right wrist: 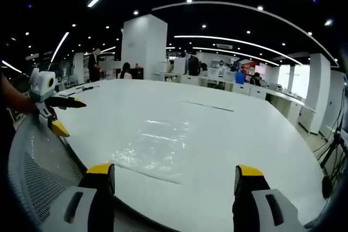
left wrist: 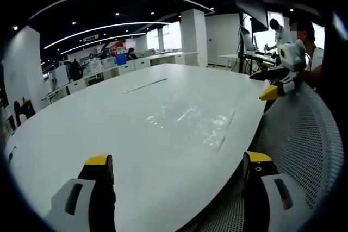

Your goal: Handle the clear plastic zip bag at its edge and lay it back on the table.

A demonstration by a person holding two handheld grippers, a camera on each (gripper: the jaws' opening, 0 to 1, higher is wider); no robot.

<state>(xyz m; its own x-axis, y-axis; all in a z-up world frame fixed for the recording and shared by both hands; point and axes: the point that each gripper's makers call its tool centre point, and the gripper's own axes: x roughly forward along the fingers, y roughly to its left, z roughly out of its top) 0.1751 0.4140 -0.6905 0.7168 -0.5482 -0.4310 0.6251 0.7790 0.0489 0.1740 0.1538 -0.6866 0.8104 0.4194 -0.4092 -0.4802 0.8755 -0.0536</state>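
- Clear plastic zip bag (left wrist: 190, 120) is lying flat on the white table (left wrist: 81, 129), close to the near edge; in the right gripper view it (right wrist: 155, 148) is sitting just above centre-low, between the two jaws.
- Its zip strip is running along the side nearest the table edge, at about 5 o'clock from the bag's middle in both views.
- Nothing is touching the bag; both tongs are hanging apart from it.
- Left gripper (left wrist: 176, 175) is hovering at the table's near edge with its jaws spread wide and holding nothing; from the right gripper view it (right wrist: 60, 115) is showing at 9 o'clock, also parted.
- Right gripper (right wrist: 174, 183) is likewise spread and empty, aimed straight at the bag; from the left gripper view it (left wrist: 274, 82) is showing at 2 o'clock.
- A grey mesh chair back (left wrist: 304, 139) is sitting between the person and the table.
- A thin strip (left wrist: 144, 85) is lying farther up the table, at 12 o'clock from the bag and well apart from it.
- Judging by this, the bag is either waiting to be taken or already laid back; I cannot tell which.
- If taking is next, it is calling for one gripper coming in low and closing on the zip edge alone, since thin film lying flat is giving the jaws little to catch.
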